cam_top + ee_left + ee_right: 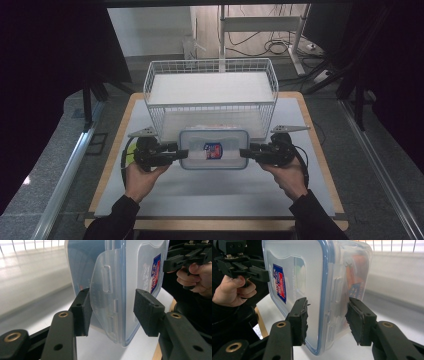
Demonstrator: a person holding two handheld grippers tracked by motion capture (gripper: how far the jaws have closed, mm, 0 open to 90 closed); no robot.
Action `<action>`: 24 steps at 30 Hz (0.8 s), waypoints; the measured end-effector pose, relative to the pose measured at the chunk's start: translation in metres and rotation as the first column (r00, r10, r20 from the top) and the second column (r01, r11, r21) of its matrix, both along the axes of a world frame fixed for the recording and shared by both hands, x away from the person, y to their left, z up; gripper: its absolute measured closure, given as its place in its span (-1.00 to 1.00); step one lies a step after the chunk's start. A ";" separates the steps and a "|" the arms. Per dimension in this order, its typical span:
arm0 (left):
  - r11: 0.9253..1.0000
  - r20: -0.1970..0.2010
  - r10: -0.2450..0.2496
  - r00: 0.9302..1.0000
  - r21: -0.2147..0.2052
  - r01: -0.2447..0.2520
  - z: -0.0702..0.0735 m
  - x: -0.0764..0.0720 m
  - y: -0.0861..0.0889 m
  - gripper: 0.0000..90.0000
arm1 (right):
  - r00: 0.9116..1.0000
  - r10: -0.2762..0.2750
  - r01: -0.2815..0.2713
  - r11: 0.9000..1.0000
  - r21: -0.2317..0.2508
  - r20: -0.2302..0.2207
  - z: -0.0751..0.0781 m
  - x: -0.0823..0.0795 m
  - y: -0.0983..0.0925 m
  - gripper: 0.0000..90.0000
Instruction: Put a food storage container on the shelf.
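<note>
High view is showing a white-topped table point(300, 195) bearing a wire basket point(210, 85); left gripper point(176, 153) and right gripper point(246, 153) are flanking a lidded plastic container point(214, 149), jaws spread, unclenched.

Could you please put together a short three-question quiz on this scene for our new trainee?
1. True or false: the plastic box sits inside the wire basket.
2. Multiple choice: where are the two grippers relative to the box? A) both at its left end; B) one at each end; C) both above the lid.
3. Fill in: in the left gripper view, the left gripper has its fingers spread on either side of the box's side ____.

Key:
1. False; it rests on the table in front of the basket.
2. B; the left gripper is at the left end, the right gripper at the right end.
3. Latch.
</note>
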State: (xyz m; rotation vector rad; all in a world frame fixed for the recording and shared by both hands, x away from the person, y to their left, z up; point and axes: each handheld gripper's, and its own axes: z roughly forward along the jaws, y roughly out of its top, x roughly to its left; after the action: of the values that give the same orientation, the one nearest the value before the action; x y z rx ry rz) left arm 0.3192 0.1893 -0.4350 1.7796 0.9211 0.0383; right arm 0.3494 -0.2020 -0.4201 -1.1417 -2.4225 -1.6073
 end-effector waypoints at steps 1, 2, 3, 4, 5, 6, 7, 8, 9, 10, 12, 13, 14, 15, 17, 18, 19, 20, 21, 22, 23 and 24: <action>1.000 0.004 0.002 1.000 -0.001 -0.002 0.002 0.000 0.001 0.10 | 1.000 0.002 -0.002 1.000 -0.001 0.007 0.005 0.001 0.001 0.17; 1.000 0.009 0.003 1.000 0.001 -0.003 0.005 0.001 0.002 0.10 | 1.000 0.004 -0.004 1.000 -0.001 0.014 0.007 0.002 0.002 0.17; 1.000 0.014 0.005 1.000 -0.002 -0.005 0.008 0.002 0.002 0.10 | 1.000 0.006 -0.006 1.000 -0.003 0.019 0.011 0.004 0.003 0.17; 1.000 0.018 0.007 1.000 -0.001 -0.007 0.011 0.003 0.003 0.10 | 1.000 0.007 -0.007 1.000 -0.002 0.021 0.014 0.005 0.004 0.17; 1.000 0.022 0.009 1.000 -0.002 -0.009 0.014 0.003 0.004 0.10 | 1.000 0.009 -0.009 1.000 -0.003 0.030 0.018 0.006 0.005 0.17; 1.000 0.026 0.010 1.000 -0.003 -0.010 0.017 0.005 0.005 0.10 | 0.999 0.009 -0.009 1.000 -0.003 0.032 0.021 0.008 0.006 0.17; 1.000 0.028 0.012 1.000 -0.003 -0.012 0.020 0.006 0.005 0.10 | 0.999 0.012 -0.012 1.000 -0.004 0.035 0.024 0.009 0.006 0.17; 1.000 0.031 0.013 0.999 -0.005 -0.013 0.024 0.008 0.006 0.10 | 0.999 0.013 -0.013 1.000 -0.004 0.038 0.027 0.011 0.007 0.17; 1.000 0.034 0.015 0.999 -0.007 -0.015 0.027 0.009 0.007 0.10 | 0.999 0.014 -0.014 1.000 -0.003 0.042 0.031 0.013 0.008 0.17; 1.000 0.038 0.016 0.999 -0.006 -0.016 0.031 0.010 0.007 0.10 | 0.999 0.015 -0.014 1.000 -0.003 0.046 0.034 0.014 0.009 0.17; 1.000 0.046 0.017 0.999 -0.008 -0.017 0.037 0.014 0.009 0.10 | 0.998 0.014 -0.014 1.000 -0.001 0.056 0.040 0.018 0.010 0.17; 1.000 0.051 0.018 0.999 -0.010 -0.017 0.041 0.015 0.009 0.10 | 0.998 0.012 -0.012 1.000 0.002 0.065 0.045 0.020 0.011 0.17; 1.000 0.053 0.019 0.998 -0.009 -0.018 0.044 0.016 0.010 0.10 | 0.998 0.012 -0.013 1.000 0.004 0.069 0.049 0.021 0.011 0.17; 1.000 0.056 0.020 0.998 -0.009 -0.019 0.047 0.017 0.010 0.10 | 0.997 0.013 -0.013 1.000 0.004 0.074 0.051 0.022 0.011 0.17; 1.000 0.066 0.020 0.998 -0.005 -0.020 0.055 0.020 0.011 0.10 | 0.997 0.011 -0.012 1.000 0.009 0.075 0.059 0.025 0.013 0.17; 1.000 0.069 0.020 0.997 -0.004 -0.020 0.059 0.022 0.012 0.10 | 0.997 0.012 -0.013 1.000 0.010 0.079 0.062 0.027 0.013 0.17; 1.000 0.071 0.022 0.997 -0.002 -0.022 0.063 0.023 0.012 0.10 | 0.997 0.013 -0.014 1.000 0.012 0.082 0.065 0.028 0.013 0.17; 1.000 0.078 0.020 0.997 0.002 -0.020 0.066 0.025 0.013 0.10 | 0.997 0.011 -0.012 1.000 0.015 0.080 0.068 0.029 0.014 0.17; 1.000 0.078 0.023 0.997 0.003 -0.023 0.070 0.026 0.013 0.10 | 0.996 0.012 -0.013 1.000 0.018 0.085 0.071 0.031 0.014 0.17; 1.000 0.080 0.022 0.997 0.002 -0.023 0.074 0.028 0.014 0.10 | 0.996 0.012 -0.014 1.000 0.020 0.087 0.073 0.033 0.015 0.17; 1.000 0.084 0.024 0.996 0.002 -0.024 0.077 0.030 0.014 0.10 | 0.996 0.011 -0.013 1.000 0.024 0.086 0.077 0.035 0.015 0.17; 1.000 0.086 0.025 0.996 0.001 -0.025 0.080 0.032 0.015 0.10 | 0.996 0.008 -0.010 1.000 0.028 0.088 0.080 0.037 0.016 0.17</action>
State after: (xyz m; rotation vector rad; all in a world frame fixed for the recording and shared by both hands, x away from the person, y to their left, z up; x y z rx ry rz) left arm 0.3514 0.2039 -0.3546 1.7550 0.8810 0.1313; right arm 0.3868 -0.1864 -0.3403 -1.0767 -2.4447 -1.7193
